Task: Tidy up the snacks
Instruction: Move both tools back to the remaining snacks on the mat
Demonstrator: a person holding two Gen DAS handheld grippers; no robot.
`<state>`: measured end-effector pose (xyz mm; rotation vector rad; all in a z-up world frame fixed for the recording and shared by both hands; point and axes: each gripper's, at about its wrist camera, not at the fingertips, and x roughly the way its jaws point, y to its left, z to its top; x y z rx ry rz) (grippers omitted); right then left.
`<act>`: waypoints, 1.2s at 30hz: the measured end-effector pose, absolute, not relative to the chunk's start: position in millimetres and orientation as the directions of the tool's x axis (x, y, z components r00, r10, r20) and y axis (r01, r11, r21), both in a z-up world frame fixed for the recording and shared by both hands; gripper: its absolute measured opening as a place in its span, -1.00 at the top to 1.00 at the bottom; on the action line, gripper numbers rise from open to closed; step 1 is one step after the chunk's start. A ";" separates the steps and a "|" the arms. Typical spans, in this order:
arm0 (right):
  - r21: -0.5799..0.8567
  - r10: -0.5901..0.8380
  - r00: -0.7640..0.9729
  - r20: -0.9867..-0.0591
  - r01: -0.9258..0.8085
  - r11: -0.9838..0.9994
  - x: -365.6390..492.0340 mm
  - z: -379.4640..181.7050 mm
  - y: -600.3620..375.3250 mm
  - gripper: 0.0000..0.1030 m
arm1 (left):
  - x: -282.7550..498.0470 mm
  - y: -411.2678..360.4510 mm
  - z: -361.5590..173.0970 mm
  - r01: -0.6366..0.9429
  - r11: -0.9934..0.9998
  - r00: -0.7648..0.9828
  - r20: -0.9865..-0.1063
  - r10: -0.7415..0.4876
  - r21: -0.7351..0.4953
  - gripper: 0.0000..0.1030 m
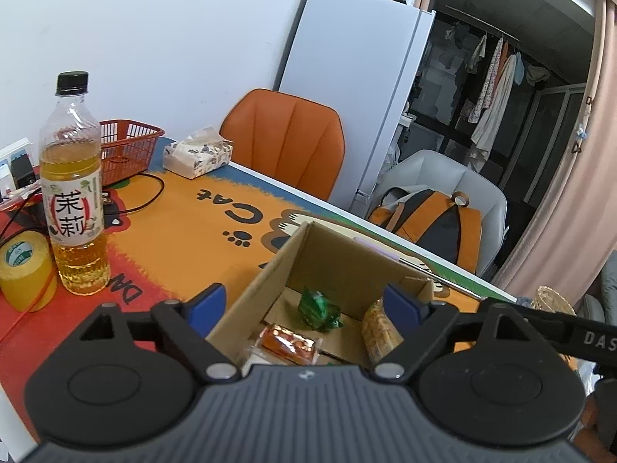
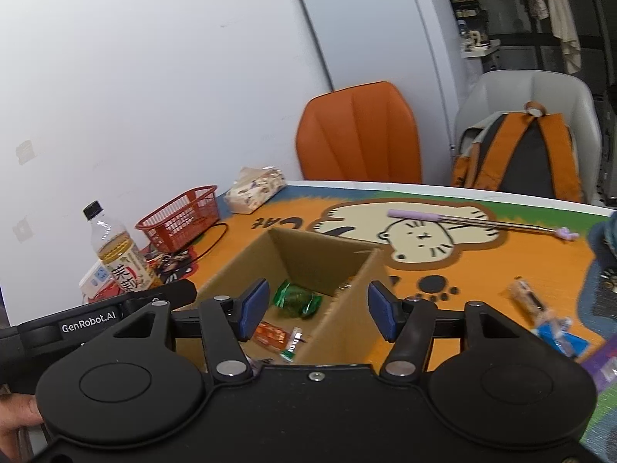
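Observation:
An open cardboard box [image 1: 270, 270] [image 2: 239, 266] stands on the orange cat mat. Inside lie a green wrapped snack [image 1: 318, 308] [image 2: 297, 299], an orange packet [image 1: 289, 341] [image 2: 275, 335] and a yellow biscuit packet [image 1: 376, 328]. My left gripper [image 1: 302, 305] is open wide over the box, its left finger outside the left wall, nothing pressed between the pads. My right gripper [image 2: 317, 310] hangs open above the box's right wall, empty. More snacks lie on the mat to the right: a brown bar [image 2: 526, 299], a blue packet [image 2: 559, 335] and a purple packet [image 2: 601, 362].
A tea bottle [image 1: 73, 193] [image 2: 119, 254], yellow tape roll [image 1: 25, 270], red basket [image 1: 125, 146] [image 2: 179, 218] and tissue box [image 1: 196, 152] stand left. A purple stick [image 2: 474, 222] lies behind the box. An orange chair [image 1: 285, 139] and a backpack [image 2: 520, 154] sit beyond the table.

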<state>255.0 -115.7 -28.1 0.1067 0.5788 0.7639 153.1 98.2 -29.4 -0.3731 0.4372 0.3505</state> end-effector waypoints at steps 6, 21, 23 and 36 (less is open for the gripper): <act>0.297 0.658 0.602 -0.454 -0.594 0.748 252.2 -29.6 -137.0 -0.50 | 154.0 88.4 -30.4 -0.392 0.880 0.851 -0.470 0.236 -0.269 -0.77; 0.293 0.602 0.651 -0.463 -0.528 0.797 240.5 -33.3 -191.6 -0.87 | 154.4 47.7 -21.7 -0.277 0.931 0.858 -0.497 0.129 -0.237 -0.79; 0.289 0.593 0.657 -0.465 -0.521 0.803 238.9 -33.8 -198.0 -0.88 | 153.5 42.5 -20.9 -0.260 0.937 0.860 -0.498 0.113 -0.235 -0.80; 0.254 0.514 0.710 -0.482 -0.448 0.857 236.1 -44.4 -234.0 -0.87 | 158.9 -0.1 -25.8 -0.106 0.961 0.877 -0.479 -0.031 -0.256 -0.81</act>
